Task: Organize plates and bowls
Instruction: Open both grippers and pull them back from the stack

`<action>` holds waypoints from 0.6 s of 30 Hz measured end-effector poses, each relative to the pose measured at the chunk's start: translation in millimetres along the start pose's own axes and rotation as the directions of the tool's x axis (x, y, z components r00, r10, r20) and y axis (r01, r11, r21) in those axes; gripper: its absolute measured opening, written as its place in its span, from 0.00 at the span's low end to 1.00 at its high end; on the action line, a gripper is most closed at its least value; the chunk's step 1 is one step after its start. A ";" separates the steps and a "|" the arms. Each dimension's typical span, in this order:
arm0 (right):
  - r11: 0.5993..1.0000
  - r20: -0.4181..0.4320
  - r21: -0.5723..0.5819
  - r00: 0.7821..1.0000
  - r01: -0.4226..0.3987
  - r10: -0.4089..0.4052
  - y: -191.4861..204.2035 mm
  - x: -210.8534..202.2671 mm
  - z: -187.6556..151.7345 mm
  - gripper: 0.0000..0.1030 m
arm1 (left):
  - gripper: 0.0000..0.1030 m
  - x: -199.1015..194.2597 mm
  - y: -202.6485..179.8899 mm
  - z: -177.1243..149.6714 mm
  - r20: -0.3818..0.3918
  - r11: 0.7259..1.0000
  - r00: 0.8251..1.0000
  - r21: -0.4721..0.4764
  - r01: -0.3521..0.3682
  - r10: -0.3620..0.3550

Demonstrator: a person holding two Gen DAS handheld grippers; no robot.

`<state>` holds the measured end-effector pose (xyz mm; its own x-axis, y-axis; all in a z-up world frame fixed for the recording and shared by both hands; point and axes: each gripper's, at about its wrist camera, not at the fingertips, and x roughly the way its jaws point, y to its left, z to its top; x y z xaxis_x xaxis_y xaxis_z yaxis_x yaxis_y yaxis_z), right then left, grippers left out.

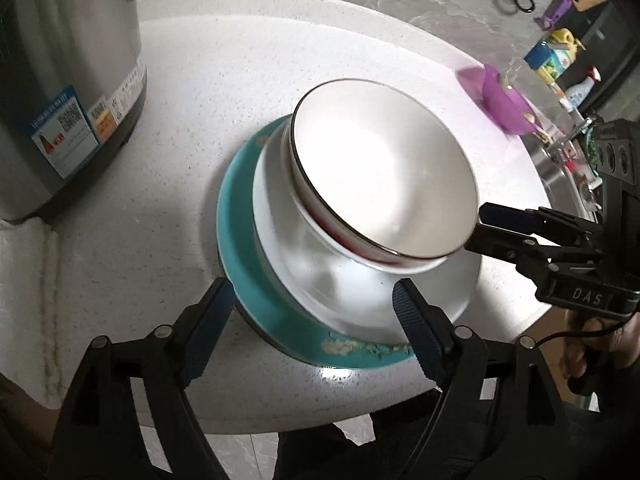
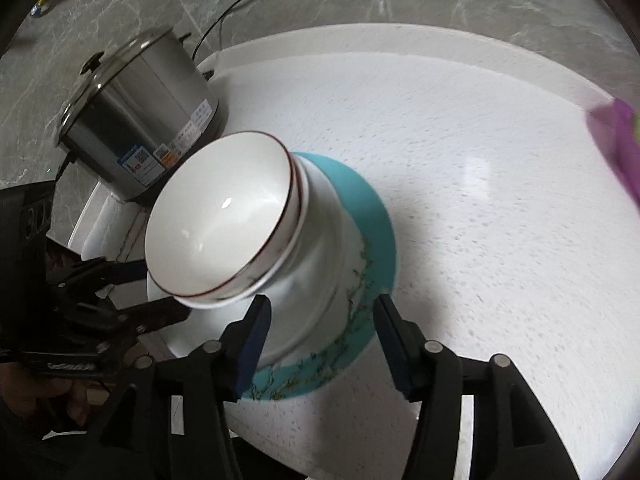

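Two nested white bowls [image 1: 380, 160] with a dark red rim stand on a white plate [image 1: 460, 280], which lies on a teal plate [image 1: 240, 264] with gold speckles. In the left wrist view my left gripper [image 1: 312, 296] is open, its fingers spread over the near edge of the plates and pressing on nothing. My right gripper [image 1: 480, 230] comes in from the right, tips by the bowl's rim. The right wrist view shows the bowls [image 2: 216, 216], the teal plate [image 2: 372, 208], my open right gripper [image 2: 322, 312] with nothing gripped, and my left gripper [image 2: 160, 292] at the stack's left.
A steel pot [image 1: 68, 60] with labels stands at the back left of the round white table [image 1: 200, 100]. A purple bowl [image 1: 504, 100] sits at the far right edge. A white towel [image 1: 28, 280] lies on the left. Bottles [image 1: 560, 60] and a sink lie beyond.
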<state>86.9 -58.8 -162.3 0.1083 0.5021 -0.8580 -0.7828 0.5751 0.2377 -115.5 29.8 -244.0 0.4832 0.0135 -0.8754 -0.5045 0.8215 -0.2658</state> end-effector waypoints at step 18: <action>0.989 0.227 0.151 0.973 0.001 -0.036 1.1 -69.3 -50.2 1.00 | 1.00 -90.1 -36.0 -32.7 0.225 0.992 0.968 0.036 -0.119 0.108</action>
<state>47.8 -125.4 -125.4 0.2728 0.6148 -0.7400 -0.6810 0.6667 0.3028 -164.2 -19.6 -168.7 0.5739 0.2301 -0.7859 -0.5324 0.8341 -0.1446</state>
